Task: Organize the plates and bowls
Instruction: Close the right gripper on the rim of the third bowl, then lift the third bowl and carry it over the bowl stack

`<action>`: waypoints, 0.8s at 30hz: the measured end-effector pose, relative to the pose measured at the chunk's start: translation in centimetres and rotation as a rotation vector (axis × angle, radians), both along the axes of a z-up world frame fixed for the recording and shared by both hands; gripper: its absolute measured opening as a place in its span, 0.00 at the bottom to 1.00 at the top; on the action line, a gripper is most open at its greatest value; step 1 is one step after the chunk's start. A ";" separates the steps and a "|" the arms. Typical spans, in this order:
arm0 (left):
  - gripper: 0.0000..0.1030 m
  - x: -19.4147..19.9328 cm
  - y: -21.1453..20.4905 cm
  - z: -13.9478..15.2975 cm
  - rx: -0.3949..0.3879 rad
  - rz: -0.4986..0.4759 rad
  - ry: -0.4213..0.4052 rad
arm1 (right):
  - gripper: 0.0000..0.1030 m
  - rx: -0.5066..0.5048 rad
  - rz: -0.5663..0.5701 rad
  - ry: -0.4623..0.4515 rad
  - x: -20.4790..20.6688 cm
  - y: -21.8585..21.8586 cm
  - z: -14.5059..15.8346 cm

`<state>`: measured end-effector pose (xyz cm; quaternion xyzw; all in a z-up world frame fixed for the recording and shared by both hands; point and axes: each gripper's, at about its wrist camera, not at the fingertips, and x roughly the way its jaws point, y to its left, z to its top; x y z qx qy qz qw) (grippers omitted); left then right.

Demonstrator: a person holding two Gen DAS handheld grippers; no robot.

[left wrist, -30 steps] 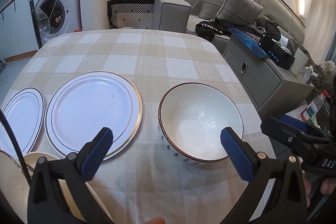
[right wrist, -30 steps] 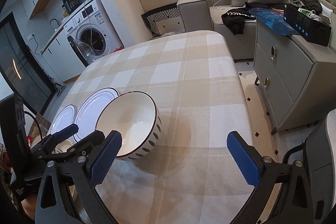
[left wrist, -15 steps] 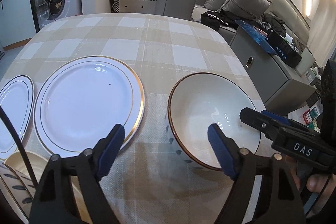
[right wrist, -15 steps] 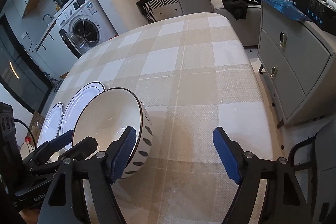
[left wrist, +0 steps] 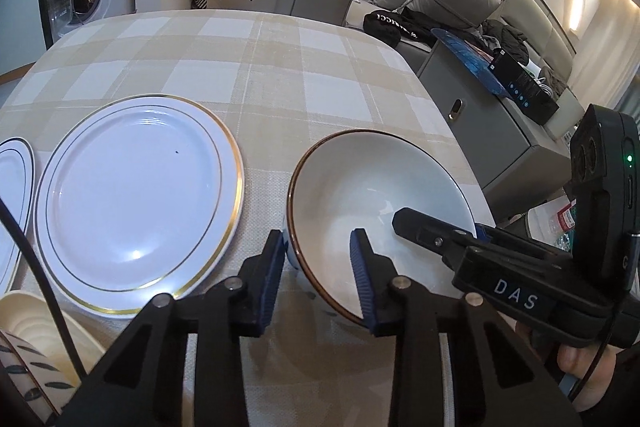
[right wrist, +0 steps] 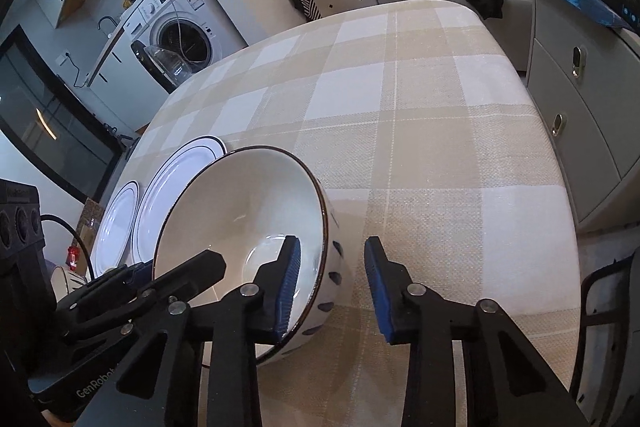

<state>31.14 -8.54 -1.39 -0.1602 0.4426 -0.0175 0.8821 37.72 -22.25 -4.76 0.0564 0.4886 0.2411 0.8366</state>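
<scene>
From the left wrist camera, the left gripper (left wrist: 316,267) straddles the near-left rim of the white bowl (left wrist: 372,199) — one blue pad outside the wall, the other inside, with a gap visible between the inner pad and the wall, so the fingers are apart and not clamped. The bowl sits on the checked tablecloth (left wrist: 256,67), right of a large gold-rimmed plate (left wrist: 140,203). A smaller plate (left wrist: 12,195) lies at the left edge, just beside the large one, and part of a cream bowl (left wrist: 36,335) shows at lower left. The right gripper (left wrist: 440,233) reaches in over the bowl's right rim.

Seen from the right wrist camera, the right gripper (right wrist: 332,283) brackets the bowl's (right wrist: 240,223) right wall: left pad inside, right pad outside and clear of the spotted wall, the fingers spread. The bowl appears tipped toward this camera. Beyond it lie the large plate (right wrist: 172,183) and the smaller plate (right wrist: 118,223), side by side. The left gripper (right wrist: 136,279) comes in at the bowl's left rim, its fingers partly hidden — their spread cannot be told from this view
</scene>
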 end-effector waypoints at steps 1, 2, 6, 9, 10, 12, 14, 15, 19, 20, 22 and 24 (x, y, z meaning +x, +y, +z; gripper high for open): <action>0.30 0.0 0.0 0.0 -0.002 0.000 0.000 | 0.25 0.003 0.002 0.007 0.0 0.2 0.0; 0.30 0.0 0.1 0.0 -0.006 0.001 0.001 | 0.21 0.004 0.003 0.011 0.0 0.3 0.0; 0.26 -0.1 -0.1 0.2 0.013 -0.005 0.009 | 0.18 -0.032 -0.008 -0.003 -0.3 0.9 0.1; 0.25 -0.1 -0.3 0.4 0.041 -0.014 0.010 | 0.16 -0.024 -0.023 0.014 -0.3 0.7 0.3; 0.25 -0.1 -0.3 0.4 0.040 -0.017 0.011 | 0.15 -0.022 -0.025 0.019 -0.3 0.6 0.3; 0.25 -0.2 -0.3 0.6 0.037 -0.021 0.015 | 0.15 -0.020 -0.030 0.025 -0.4 0.4 0.5; 0.25 -0.3 -0.4 0.7 0.037 -0.025 0.016 | 0.15 -0.014 -0.034 0.030 -0.6 0.2 0.7; 0.25 -0.4 -0.5 0.8 0.038 -0.026 0.016 | 0.15 -0.012 -0.037 0.030 -0.7 0.1 0.8; 0.25 -0.8 -0.6 1.3 0.035 -0.032 0.009 | 0.15 -0.009 -0.038 0.018 -1.2 -0.2 1.6; 0.25 -0.9 -0.6 1.4 0.034 -0.033 0.006 | 0.15 -0.004 -0.037 0.017 -1.3 -0.3 1.9; 0.25 -1.2 -0.6 1.8 0.031 -0.036 0.003 | 0.15 0.000 -0.036 0.013 -1.6 -0.4 2.3; 0.25 -1.5 -0.7 2.2 0.030 -0.039 -0.003 | 0.15 -0.004 -0.035 0.002 -2.0 -0.4 2.9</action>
